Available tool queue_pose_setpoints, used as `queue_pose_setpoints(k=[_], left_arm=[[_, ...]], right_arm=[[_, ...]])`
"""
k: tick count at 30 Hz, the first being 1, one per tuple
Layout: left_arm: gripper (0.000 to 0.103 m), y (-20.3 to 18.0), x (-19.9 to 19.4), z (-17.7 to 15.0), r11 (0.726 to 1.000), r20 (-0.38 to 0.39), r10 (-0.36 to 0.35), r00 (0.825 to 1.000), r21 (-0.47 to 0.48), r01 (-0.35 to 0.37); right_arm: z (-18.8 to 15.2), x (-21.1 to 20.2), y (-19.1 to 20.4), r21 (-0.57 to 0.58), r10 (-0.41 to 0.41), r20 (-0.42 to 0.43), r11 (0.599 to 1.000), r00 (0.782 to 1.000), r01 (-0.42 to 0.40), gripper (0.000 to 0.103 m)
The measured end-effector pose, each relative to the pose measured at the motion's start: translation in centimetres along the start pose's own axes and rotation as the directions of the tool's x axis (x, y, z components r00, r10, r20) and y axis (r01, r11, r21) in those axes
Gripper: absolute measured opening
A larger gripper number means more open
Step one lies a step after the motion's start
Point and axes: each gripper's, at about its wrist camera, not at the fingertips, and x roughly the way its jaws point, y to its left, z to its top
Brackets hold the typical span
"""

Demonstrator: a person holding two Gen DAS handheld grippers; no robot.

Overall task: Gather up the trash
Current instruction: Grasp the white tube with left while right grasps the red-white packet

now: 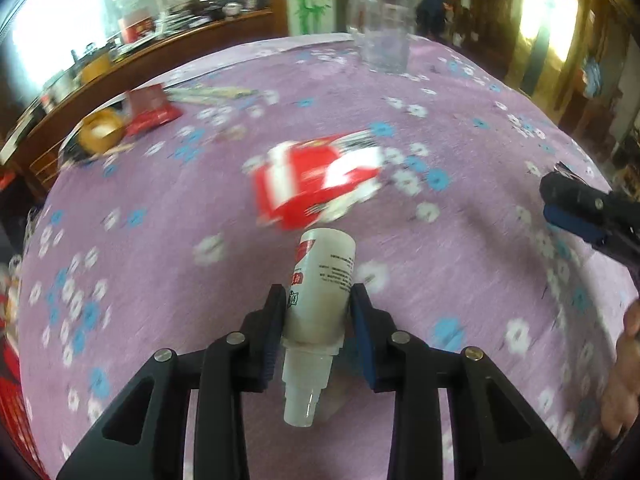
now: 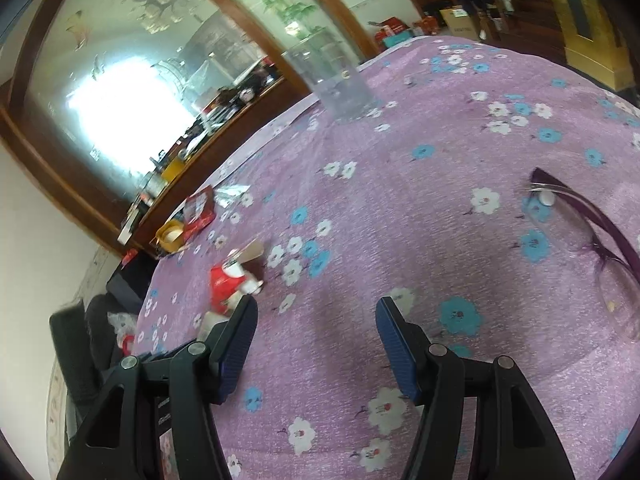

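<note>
Your counter [image 1: 460, 128] wears a lilac cloth strewn with white and sky-blue flowers, and on it lies a red carton [image 1: 316, 184] with white stripes and lettering. You also see a milky-white bottle [image 1: 320, 296] with a red mark and small dark print on its label, a clear colourless glass [image 1: 382, 32], and a red packet [image 1: 152, 110] beside a yellow-orange tub [image 1: 100, 132]. Your grippers are black with dark blue ribbed pads [image 2: 394, 344], and the glasses [image 2: 600, 248] have purple, partly see-through frames.

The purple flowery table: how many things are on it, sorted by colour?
Red: 2, crumpled red-and-white wrapper, red packet
White: 1, small white plastic bottle, pinched in the left gripper
Clear: 1, clear plastic tub
Yellow: 1, yellow tape roll
Purple: 1, purple-framed glasses
Total: 6
</note>
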Motion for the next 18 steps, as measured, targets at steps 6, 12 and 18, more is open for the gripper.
queue_pose_setpoints(k=[6, 12, 18], left_arm=[[0.031, 6.1, -1.3, -1.8, 0.989, 0.045, 0.095, 0.994, -0.115, -0.089], [0.031, 9.5, -1.3, -2.0, 0.975, 0.087, 0.116, 0.989, -0.202, -0.097], [0.031, 10.0, -1.3, -2.1, 0.974, 0.107, 0.11, 0.988, -0.21, -0.085]], right_arm=[[-0.8, 1.6, 2.1, -0.055, 0.066, -0.086, 0.996, 0.994, -0.071, 0.066], [0.1, 3.7, 4.6, -0.008, 0.113, -0.217, 0.993, 0.97, -0.117, 0.066], [3.5, 7.9, 6.4, -0.039, 0.077, -0.24, 0.995, 0.968, -0.089, 0.066]])
